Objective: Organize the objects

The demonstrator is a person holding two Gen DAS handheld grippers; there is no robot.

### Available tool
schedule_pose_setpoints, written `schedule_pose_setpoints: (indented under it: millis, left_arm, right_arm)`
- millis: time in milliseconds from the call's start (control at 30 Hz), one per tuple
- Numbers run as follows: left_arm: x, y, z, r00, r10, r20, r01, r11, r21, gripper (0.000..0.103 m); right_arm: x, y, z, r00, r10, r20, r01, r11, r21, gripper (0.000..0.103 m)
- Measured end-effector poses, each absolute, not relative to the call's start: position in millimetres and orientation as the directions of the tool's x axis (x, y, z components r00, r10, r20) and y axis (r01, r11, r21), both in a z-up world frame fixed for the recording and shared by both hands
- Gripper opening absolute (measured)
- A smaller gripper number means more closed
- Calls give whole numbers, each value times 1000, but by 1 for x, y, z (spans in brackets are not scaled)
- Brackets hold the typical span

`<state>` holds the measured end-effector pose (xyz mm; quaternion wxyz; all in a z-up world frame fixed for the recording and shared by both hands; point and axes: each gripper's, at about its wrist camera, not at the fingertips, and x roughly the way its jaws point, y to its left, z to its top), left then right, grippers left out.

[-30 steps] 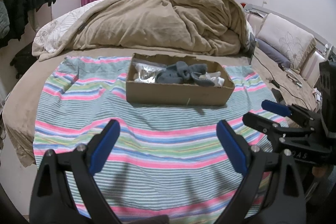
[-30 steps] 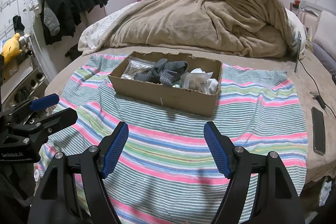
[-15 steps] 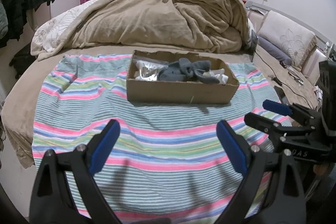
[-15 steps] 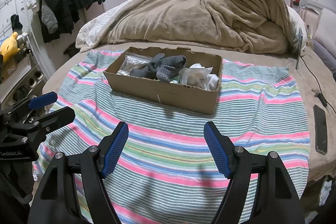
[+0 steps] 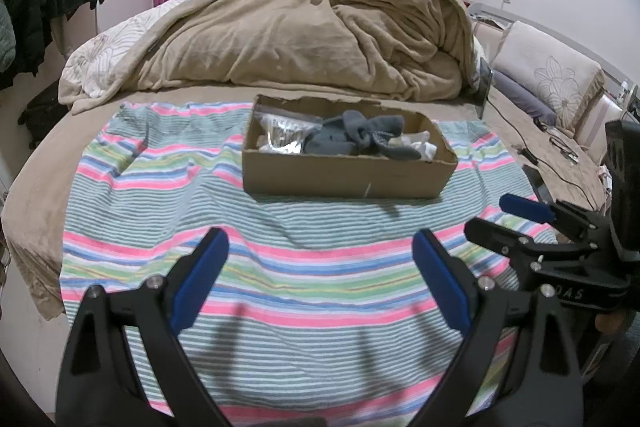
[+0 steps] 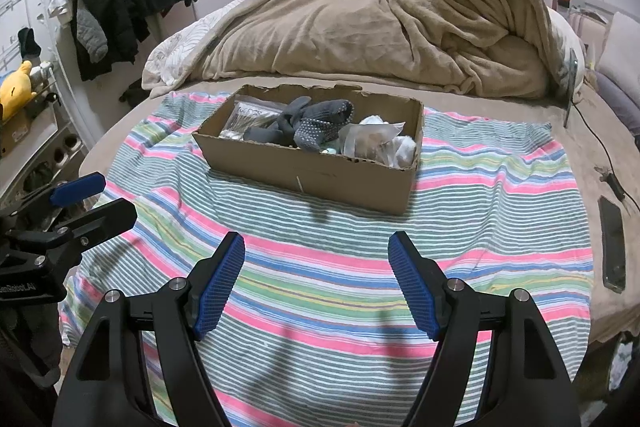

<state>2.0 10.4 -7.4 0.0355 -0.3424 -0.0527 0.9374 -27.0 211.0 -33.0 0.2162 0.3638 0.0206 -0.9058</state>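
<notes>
Torn-rimmed cardboard box (image 5: 348,179) of grey socks (image 6: 316,125) and bags; both tongs (image 5: 320,271) (image 6: 316,275) spread apart, empty.

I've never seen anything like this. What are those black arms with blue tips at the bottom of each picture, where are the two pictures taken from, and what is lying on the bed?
No robot here: a person holds a hand tool in each hand, each with two fingers and a wide-angle camera looking forward along them. One picture comes from the left gripper, the other from the right gripper; the blue tips are their fingers' pads. Each camera also catches the other tool at its edge. Both grippers are open and hold nothing.

On the bed lies a striped cloth, and on it stands an open cardboard box. Inside are grey socks in the middle, a clear plastic bag on one side and white crumpled items on the other. A heaped tan blanket lies behind, and a phone lies beside the cloth.
</notes>
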Motion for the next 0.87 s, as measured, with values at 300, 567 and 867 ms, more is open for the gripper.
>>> schedule_pose_setpoints:
  millis: [300, 567, 867]
  left_arm:
    - [1, 11, -8, -762, 112, -638, -35, -991, -132, 94]
    - [3, 11, -9, -765, 113, -633, -33, -990, -137, 94]
    - [7, 10, -7, -769, 124, -627, -41, -988, -146, 94]
  right_arm:
    - [-26, 210, -32, -644, -376, -667, 406, -906, 119, 77]
    - [-25, 210, -30, -647, -377, -663, 409, -905, 116, 77]
    - [-24, 210, -30, -649, -376, -661, 408, -906, 114, 77]
